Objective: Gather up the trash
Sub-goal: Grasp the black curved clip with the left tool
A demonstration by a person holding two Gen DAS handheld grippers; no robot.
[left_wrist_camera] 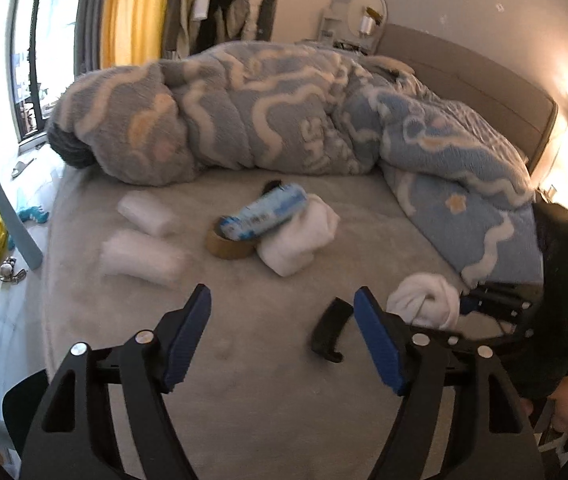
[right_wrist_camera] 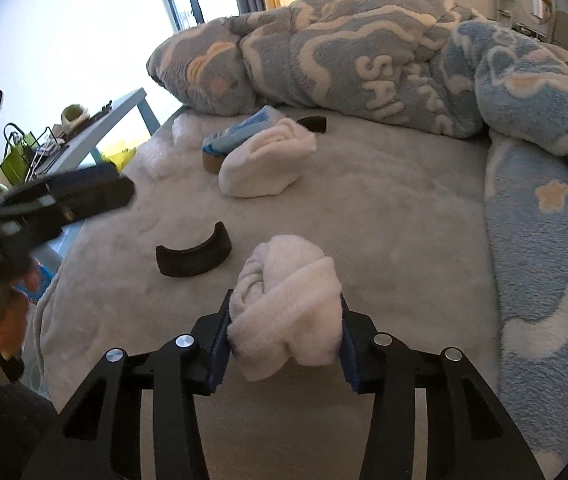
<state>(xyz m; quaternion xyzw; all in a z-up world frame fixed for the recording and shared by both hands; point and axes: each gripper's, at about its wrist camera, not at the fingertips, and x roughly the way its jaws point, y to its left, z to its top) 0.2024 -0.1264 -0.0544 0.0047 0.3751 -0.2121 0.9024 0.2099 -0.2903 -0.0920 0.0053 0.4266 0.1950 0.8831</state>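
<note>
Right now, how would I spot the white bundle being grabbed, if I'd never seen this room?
Start at the grey bed sheet in front of the heaped blue patterned blanket. Nearest the camera lies a rolled white towel, squeezed between the blue pads of the right gripper. A second white roll sits farther back by a tape roll, untouched.

On the bed (left_wrist_camera: 268,380), counted:
- rolled white cloths: 2 (left_wrist_camera: 298,238) (left_wrist_camera: 424,300)
- black curved pieces: 2 (left_wrist_camera: 330,330) (right_wrist_camera: 313,124)
- tape rolls: 1 (left_wrist_camera: 228,246)
- blue-white packets: 1 (left_wrist_camera: 264,212)
- clear plastic packs: 2 (left_wrist_camera: 146,212) (left_wrist_camera: 140,256)
- blankets: 1 (left_wrist_camera: 284,112)
</note>
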